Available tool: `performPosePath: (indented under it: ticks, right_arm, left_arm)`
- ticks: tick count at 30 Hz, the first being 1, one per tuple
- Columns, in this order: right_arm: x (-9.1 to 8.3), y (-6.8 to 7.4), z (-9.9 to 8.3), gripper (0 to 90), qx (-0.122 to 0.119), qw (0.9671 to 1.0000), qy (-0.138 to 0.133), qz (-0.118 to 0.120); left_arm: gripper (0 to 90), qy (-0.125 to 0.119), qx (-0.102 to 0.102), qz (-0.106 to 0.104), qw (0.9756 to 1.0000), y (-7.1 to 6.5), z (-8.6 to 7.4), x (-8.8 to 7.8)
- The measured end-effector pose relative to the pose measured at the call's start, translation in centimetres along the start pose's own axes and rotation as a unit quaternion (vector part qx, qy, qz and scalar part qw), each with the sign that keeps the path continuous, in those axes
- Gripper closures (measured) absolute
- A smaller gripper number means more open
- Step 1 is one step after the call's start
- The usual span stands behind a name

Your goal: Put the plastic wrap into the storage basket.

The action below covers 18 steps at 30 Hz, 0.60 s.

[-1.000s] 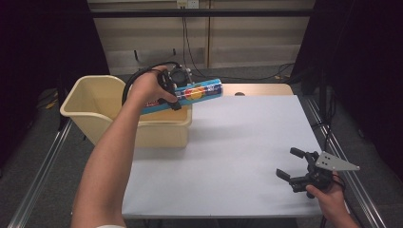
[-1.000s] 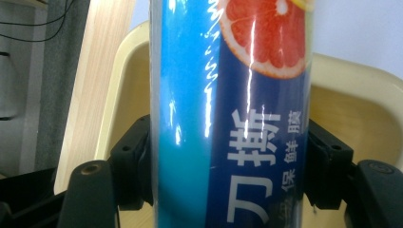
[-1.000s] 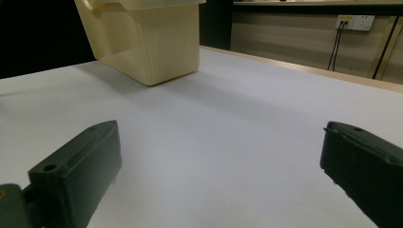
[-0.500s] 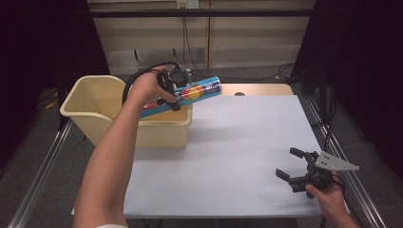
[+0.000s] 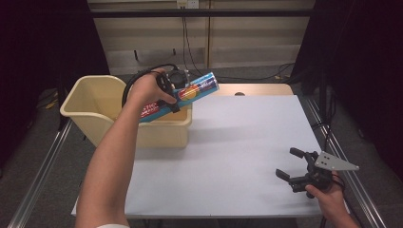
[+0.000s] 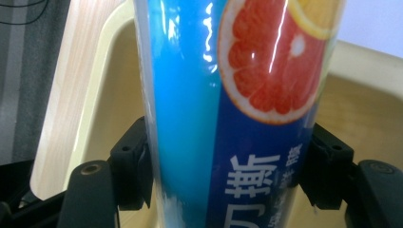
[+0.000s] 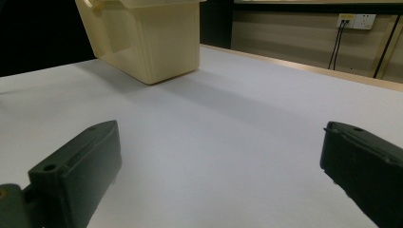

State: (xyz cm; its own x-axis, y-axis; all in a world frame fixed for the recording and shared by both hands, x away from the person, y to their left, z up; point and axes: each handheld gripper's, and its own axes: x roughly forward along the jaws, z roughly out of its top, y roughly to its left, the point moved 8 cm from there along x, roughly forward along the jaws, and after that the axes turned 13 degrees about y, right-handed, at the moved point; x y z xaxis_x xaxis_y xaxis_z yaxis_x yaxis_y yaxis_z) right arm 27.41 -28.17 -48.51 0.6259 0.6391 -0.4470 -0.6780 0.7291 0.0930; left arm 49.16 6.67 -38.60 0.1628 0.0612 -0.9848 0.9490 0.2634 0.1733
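Blue cylindrical canister (image 5: 183,95): located in the upper left-centre of the high view, held tilted above the near right corner of the cream plastic bin (image 5: 90,102), with its silver-capped end pointing up and right.

Left tongs (image 5: 172,95): clamped on the canister roughly at mid-length. In the left gripper view the two black pads (image 6: 135,166) press against opposite sides of the canister (image 6: 228,95), one at the lower left of the frame and one at the lower right.

Right tongs (image 5: 291,165): located at the lower right of the high view, low over the white surface (image 5: 247,137), well apart from the bin. The jaws stand wide apart with nothing between them. In the right gripper view the two jaws rise at the lower left and lower right corners of the frame, with bare surface (image 7: 214,128) in the gap.

View differences:
- Left gripper view: shows the canister label in detail, namely a sliced grapefruit graphic and white characters on a dark blue band, with the bin interior (image 6: 361,109) behind it.
- Right gripper view: shows the bin (image 7: 147,38) from the side at upper left, standing on the surface, and a wall socket (image 7: 354,20) at upper right.
- High view: shows the person's left forearm (image 5: 111,156) reaching from the bottom of the frame to the bin.
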Motion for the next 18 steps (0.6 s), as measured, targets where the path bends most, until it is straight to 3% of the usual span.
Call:
performPosePath:
  ticks: [10,14,15,16,17,18]
  right_arm:
    - [0.1,0.1,0.0,0.0,-0.001,1.0000,0.000,0.002]
    - [0.1,0.1,0.0,0.0,-0.002,1.0000,0.000,0.002]
    - [0.1,0.1,0.0,0.0,-0.003,1.0000,0.001,0.002]
    - [0.1,0.1,0.0,0.0,-0.003,1.0000,0.001,0.002]
    - [0.1,0.1,-0.1,0.0,-0.002,1.0000,0.001,0.002]
    - [0.1,0.2,-0.1,0.0,-0.002,1.0000,0.002,0.003]
  left_arm:
    - [31.3,0.007,-0.007,-0.013,0.9999,0.0,-0.3,0.7]
    - [30.4,0.002,-0.029,-0.026,0.9992,0.0,-0.5,1.1]
    - [30.8,0.009,-0.025,-0.028,0.9992,0.1,-0.7,0.9]
    - [30.8,-0.003,-0.026,-0.022,0.9994,0.2,-0.6,0.7]
    - [31.2,-0.021,-0.035,-0.031,0.9987,0.3,-0.6,0.0]
    - [31.5,-0.021,-0.035,-0.031,0.9987,0.3,-0.6,0.0]
